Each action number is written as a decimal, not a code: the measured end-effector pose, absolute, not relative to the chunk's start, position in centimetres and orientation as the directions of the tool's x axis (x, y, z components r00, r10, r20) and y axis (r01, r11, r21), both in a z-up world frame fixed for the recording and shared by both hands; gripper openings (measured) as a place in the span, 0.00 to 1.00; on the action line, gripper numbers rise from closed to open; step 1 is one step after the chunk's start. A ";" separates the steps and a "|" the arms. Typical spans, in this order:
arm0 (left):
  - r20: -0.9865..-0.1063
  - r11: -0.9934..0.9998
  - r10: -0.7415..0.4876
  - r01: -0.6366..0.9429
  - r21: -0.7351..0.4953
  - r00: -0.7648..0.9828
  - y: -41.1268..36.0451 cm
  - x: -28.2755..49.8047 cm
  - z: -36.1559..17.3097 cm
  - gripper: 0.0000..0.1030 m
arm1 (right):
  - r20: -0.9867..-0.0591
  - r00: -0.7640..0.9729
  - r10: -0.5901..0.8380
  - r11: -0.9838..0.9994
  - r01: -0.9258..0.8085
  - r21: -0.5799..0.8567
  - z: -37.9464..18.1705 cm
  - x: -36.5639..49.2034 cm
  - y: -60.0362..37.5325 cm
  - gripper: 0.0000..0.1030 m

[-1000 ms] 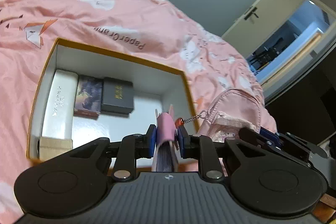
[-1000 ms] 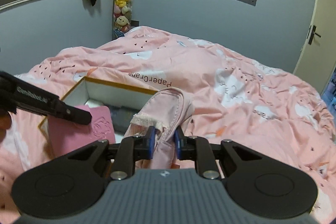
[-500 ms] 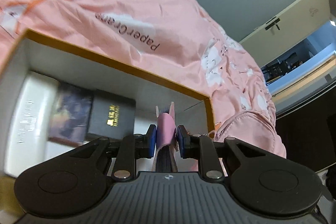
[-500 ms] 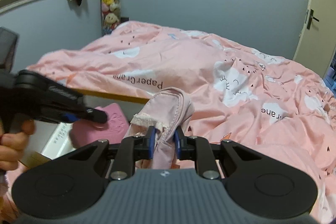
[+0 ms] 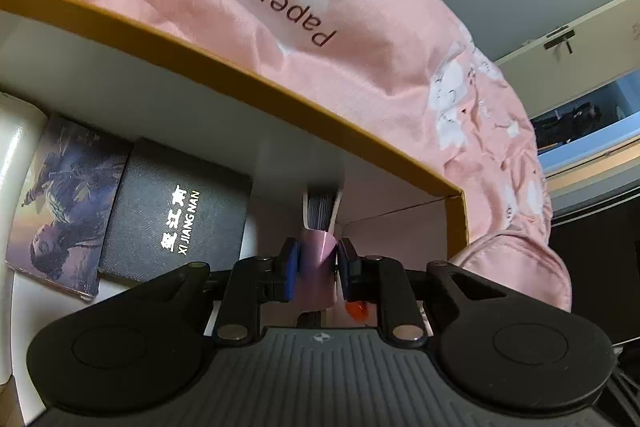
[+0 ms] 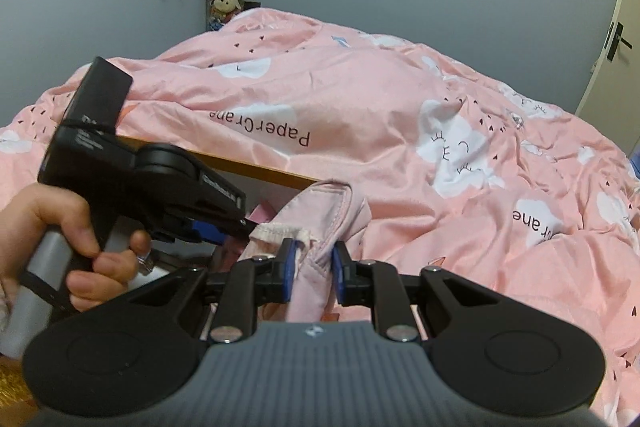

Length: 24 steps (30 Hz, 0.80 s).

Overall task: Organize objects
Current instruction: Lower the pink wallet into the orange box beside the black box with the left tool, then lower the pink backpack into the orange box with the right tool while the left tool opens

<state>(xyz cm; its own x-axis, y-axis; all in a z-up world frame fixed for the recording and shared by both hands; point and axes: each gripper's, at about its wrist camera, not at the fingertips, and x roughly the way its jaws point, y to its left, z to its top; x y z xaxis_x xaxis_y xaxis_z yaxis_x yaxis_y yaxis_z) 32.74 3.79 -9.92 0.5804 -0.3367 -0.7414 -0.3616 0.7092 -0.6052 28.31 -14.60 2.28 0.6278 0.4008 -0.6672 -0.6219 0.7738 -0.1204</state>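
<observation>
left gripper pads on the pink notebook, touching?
Touching. In the left wrist view both blue pads of the left gripper press the pink notebook with no gap, inside the box.

White case (image 5: 14,163): cut off by the frame's left edge.
Notebook (image 5: 318,251): cover hidden — only its page edges show.
Box (image 6: 256,169): interior blocked by the left gripper (image 6: 240,225).

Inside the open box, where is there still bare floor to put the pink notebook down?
Bare white floor lies between the black case and the box's right wall, where the left gripper holds the pink notebook. The left side is crowded: white case, picture card, black case side by side.
</observation>
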 end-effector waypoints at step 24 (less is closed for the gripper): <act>-0.788 0.863 -0.266 -0.227 -0.452 0.555 4.0 32.6 -5.9 0.54 | -0.678 0.623 0.390 0.727 -0.660 -0.189 2.5 28.1 -13.2 0.20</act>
<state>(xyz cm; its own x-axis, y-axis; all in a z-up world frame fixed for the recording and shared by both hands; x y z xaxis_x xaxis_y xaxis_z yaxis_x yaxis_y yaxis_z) 32.65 3.97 -5.87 0.5552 -0.2661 -0.7880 -0.2272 0.8629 -0.4515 28.10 -13.19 2.50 0.6235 0.3895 -0.6779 -0.6600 0.7270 -0.1893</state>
